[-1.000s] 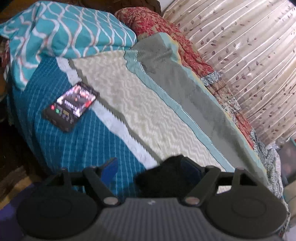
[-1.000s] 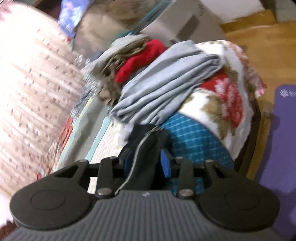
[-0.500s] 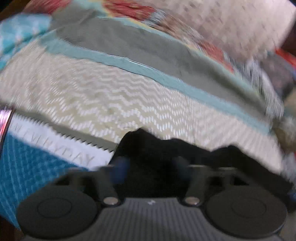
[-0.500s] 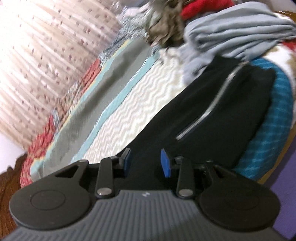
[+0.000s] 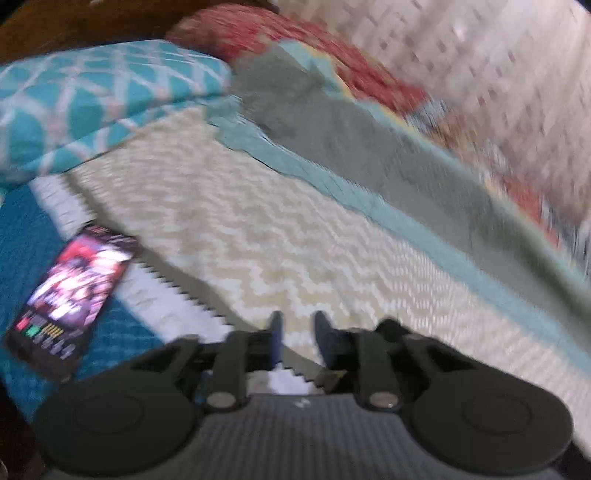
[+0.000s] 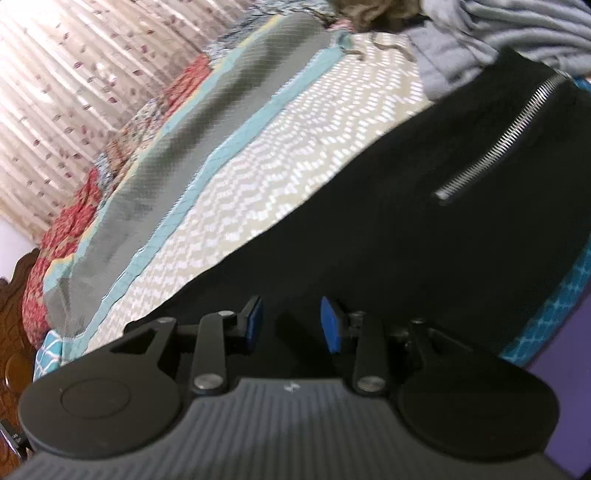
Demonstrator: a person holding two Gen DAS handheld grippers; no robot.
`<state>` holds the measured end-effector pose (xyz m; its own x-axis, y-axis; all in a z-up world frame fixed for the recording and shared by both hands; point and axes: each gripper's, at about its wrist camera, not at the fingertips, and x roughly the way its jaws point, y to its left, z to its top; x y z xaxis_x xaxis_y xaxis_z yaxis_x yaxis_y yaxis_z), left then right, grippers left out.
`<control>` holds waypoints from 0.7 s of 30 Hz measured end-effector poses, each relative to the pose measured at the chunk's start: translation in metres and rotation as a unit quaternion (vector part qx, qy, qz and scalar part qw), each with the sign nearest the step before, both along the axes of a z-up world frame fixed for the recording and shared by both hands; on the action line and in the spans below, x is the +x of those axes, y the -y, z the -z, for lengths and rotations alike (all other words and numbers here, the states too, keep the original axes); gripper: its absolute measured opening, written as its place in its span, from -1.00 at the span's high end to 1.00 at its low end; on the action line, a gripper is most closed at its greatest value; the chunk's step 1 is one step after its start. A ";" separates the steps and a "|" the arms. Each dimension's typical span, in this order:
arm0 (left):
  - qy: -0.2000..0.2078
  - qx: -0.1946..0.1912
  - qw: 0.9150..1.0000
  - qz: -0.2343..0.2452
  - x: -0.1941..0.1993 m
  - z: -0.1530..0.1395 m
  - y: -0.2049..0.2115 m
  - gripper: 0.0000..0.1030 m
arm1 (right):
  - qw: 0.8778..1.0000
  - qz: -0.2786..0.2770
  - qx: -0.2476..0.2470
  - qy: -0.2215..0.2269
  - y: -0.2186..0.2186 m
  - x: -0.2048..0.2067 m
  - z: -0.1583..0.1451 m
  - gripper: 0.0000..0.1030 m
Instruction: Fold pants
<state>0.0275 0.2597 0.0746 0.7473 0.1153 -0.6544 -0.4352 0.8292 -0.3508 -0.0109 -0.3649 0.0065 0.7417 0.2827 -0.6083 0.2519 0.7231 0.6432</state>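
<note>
The black pants (image 6: 424, 236) with a silver zipper (image 6: 495, 147) lie spread flat on the bed in the right wrist view. My right gripper (image 6: 291, 321) hovers just over their near end with a gap between its blue pads and nothing between them. My left gripper (image 5: 297, 332) shows in the blurred left wrist view over the cream zigzag bedspread (image 5: 258, 221); its pads stand slightly apart and hold nothing. No pants show in the left wrist view.
A phone (image 5: 70, 295) with a lit screen lies on the blue sheet at left. A teal patterned pillow (image 5: 92, 99) is at the back left. A pile of grey clothes (image 6: 517, 29) sits beyond the pants. A curtain (image 6: 74, 74) runs along the bed's far side.
Both grippers have let go of the pants, which now lie flat on the bed. The left gripper has swung back toward the phone and pillow, and the right one opened wider.
</note>
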 end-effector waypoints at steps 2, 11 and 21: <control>0.031 -0.047 0.998 -0.007 -0.028 -0.012 -0.013 0.48 | 1.000 -0.003 0.005 0.004 -0.005 0.000 -0.001 0.26; 0.035 -0.077 0.995 0.049 -0.088 -0.013 0.010 0.40 | 0.993 -0.113 0.000 0.030 -0.064 0.023 -0.014 0.26; 0.005 -0.150 0.989 -0.002 -0.111 0.035 -0.011 0.43 | 0.804 -0.539 -0.151 0.200 -0.341 0.038 -0.107 -0.07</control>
